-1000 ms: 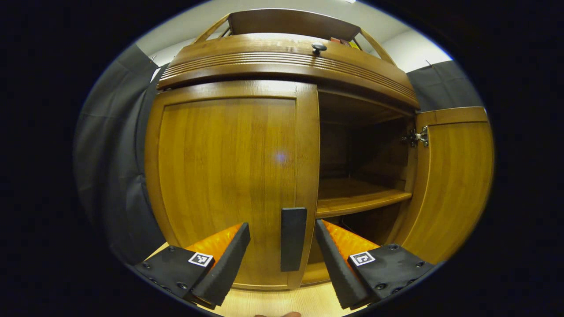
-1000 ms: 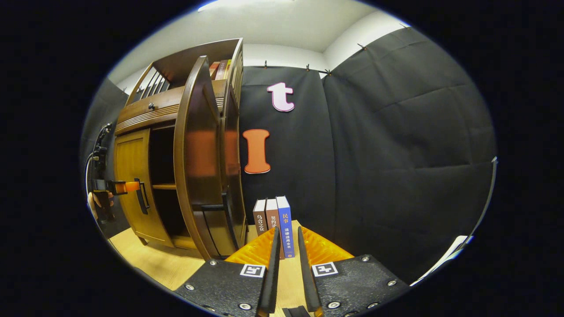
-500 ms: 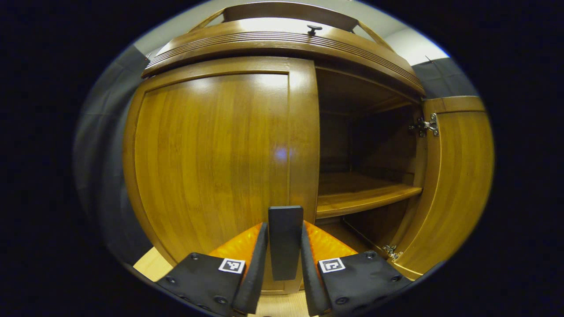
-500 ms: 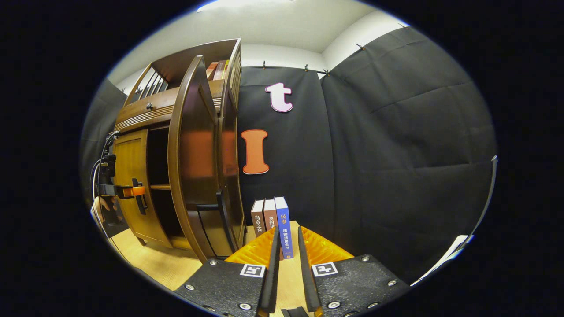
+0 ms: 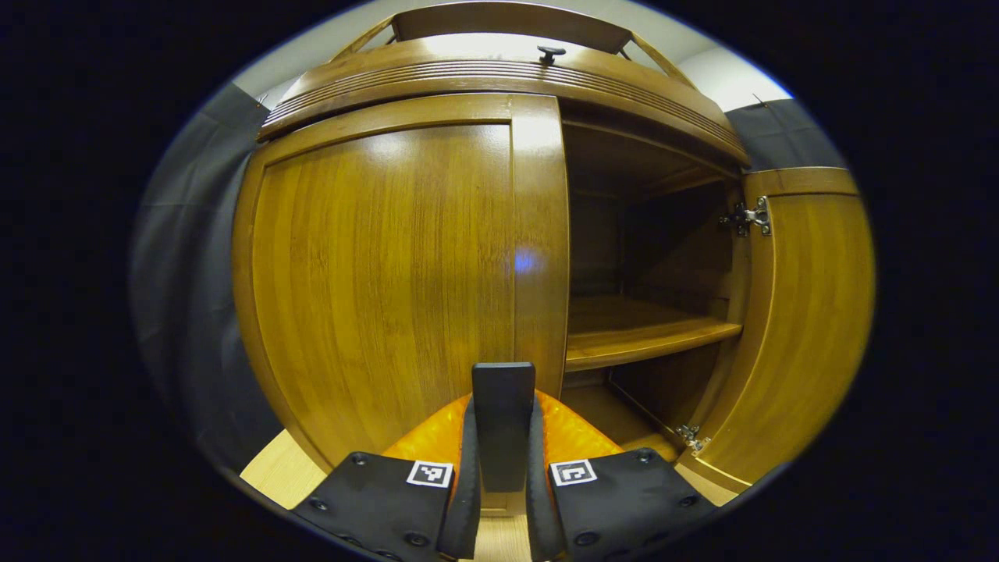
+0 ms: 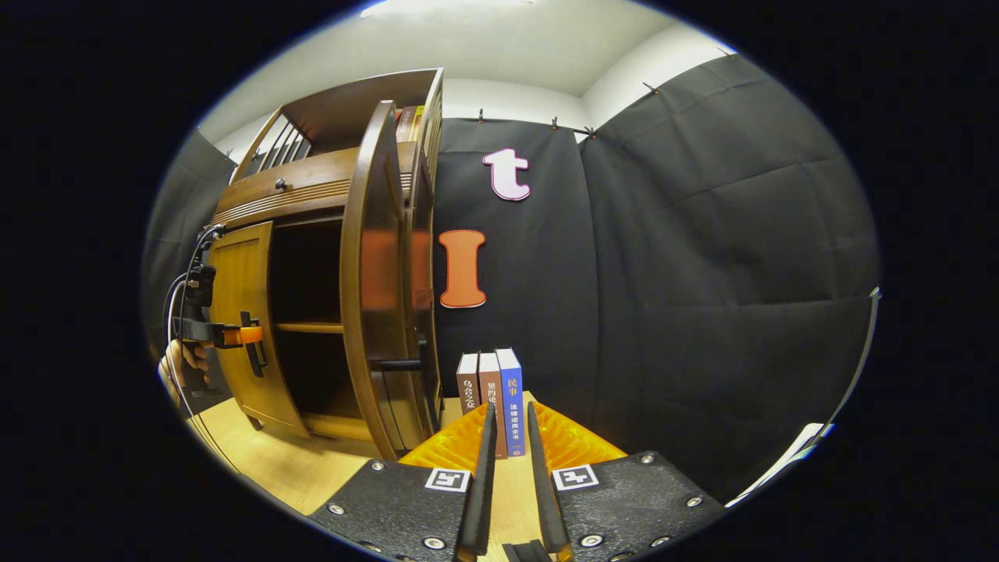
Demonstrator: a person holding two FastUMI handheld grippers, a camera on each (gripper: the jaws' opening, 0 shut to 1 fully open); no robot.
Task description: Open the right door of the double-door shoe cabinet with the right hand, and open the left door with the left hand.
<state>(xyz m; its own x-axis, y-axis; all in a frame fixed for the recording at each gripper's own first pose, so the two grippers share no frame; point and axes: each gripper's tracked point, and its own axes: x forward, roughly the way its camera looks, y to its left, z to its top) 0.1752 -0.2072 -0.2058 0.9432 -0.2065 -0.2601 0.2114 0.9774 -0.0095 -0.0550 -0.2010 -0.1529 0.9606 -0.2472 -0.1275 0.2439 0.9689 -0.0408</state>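
The wooden shoe cabinet (image 5: 499,74) is close ahead in the left gripper view. Its left door (image 5: 382,273) lies flat against the front. That door's black handle (image 5: 503,421) stands upright between my left gripper's fingers, and the left gripper (image 5: 503,468) is shut on it. The right door (image 5: 808,328) is swung wide open, baring an inner shelf (image 5: 648,336). In the right gripper view the open right door (image 6: 375,273) is edge-on, and the left gripper (image 6: 234,336) sits at the left door's handle (image 6: 254,355). My right gripper (image 6: 509,476) is off to the right of the cabinet, shut and holding nothing.
Three books (image 6: 492,394) stand on the light wooden floor (image 6: 281,468) between the cabinet and the black cloth wall. More books sit on the cabinet's top rack (image 6: 410,121). A hand (image 6: 175,367) holds the left gripper.
The left gripper came up to the left door's handle and its fingers shut on it. The right gripper stayed shut and barely shifted.
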